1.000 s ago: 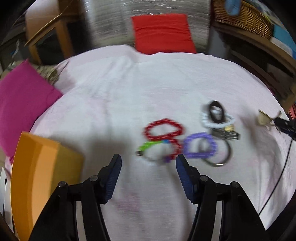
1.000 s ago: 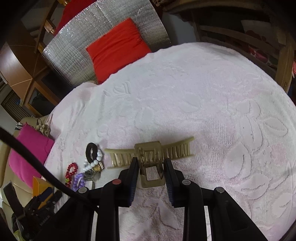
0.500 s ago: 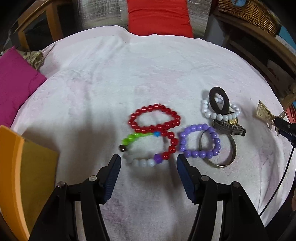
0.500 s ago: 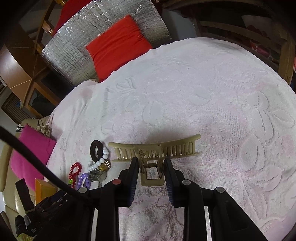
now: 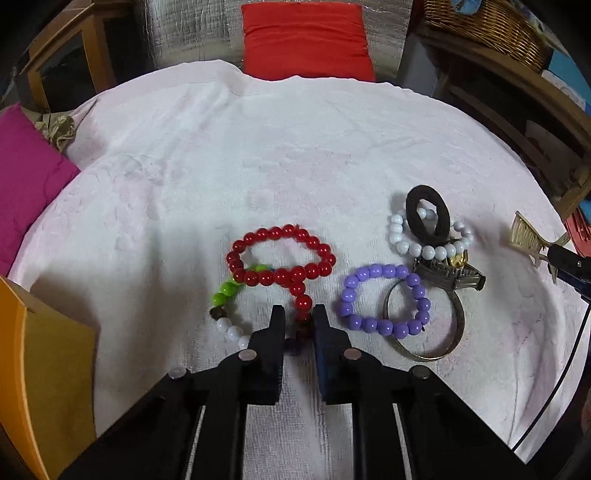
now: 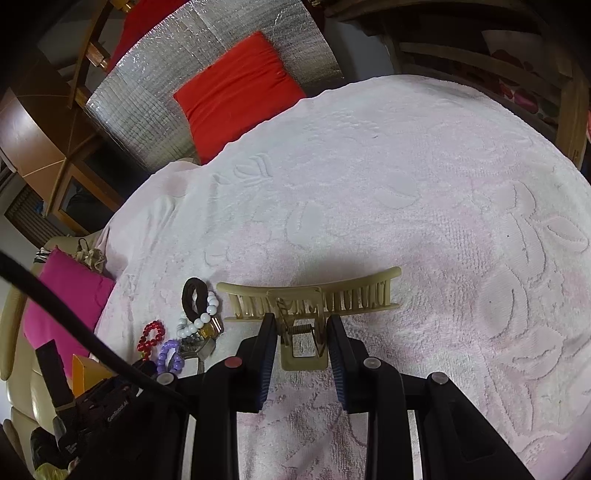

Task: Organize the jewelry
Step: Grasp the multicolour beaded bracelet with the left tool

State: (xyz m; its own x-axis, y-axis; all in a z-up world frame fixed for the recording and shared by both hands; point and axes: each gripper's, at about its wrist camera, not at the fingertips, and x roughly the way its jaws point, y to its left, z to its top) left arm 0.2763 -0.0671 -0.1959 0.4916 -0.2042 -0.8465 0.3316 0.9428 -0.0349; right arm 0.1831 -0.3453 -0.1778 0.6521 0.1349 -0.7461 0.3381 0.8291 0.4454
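On the pink towel (image 5: 295, 147) lie a red bead bracelet (image 5: 280, 254), a multicoloured bead bracelet (image 5: 225, 295), a purple bead bracelet (image 5: 384, 299), a metal bangle (image 5: 443, 332), a white bead bracelet (image 5: 424, 243) and a black hair tie (image 5: 428, 218). My left gripper (image 5: 298, 319) is shut on the near ends of the red and multicoloured bracelets. My right gripper (image 6: 300, 325) is shut on a beige hair claw clip (image 6: 310, 299), which also shows at the right edge of the left wrist view (image 5: 528, 236).
An orange box (image 5: 33, 369) stands at the near left. A magenta cushion (image 5: 26, 177) lies at the towel's left edge and a red cushion (image 5: 306, 40) at the back. A wicker basket (image 5: 487, 26) sits on a shelf at the back right.
My left gripper has moved forward and down onto the bracelets and closed on them. My right gripper still holds the claw clip, almost unmoved.
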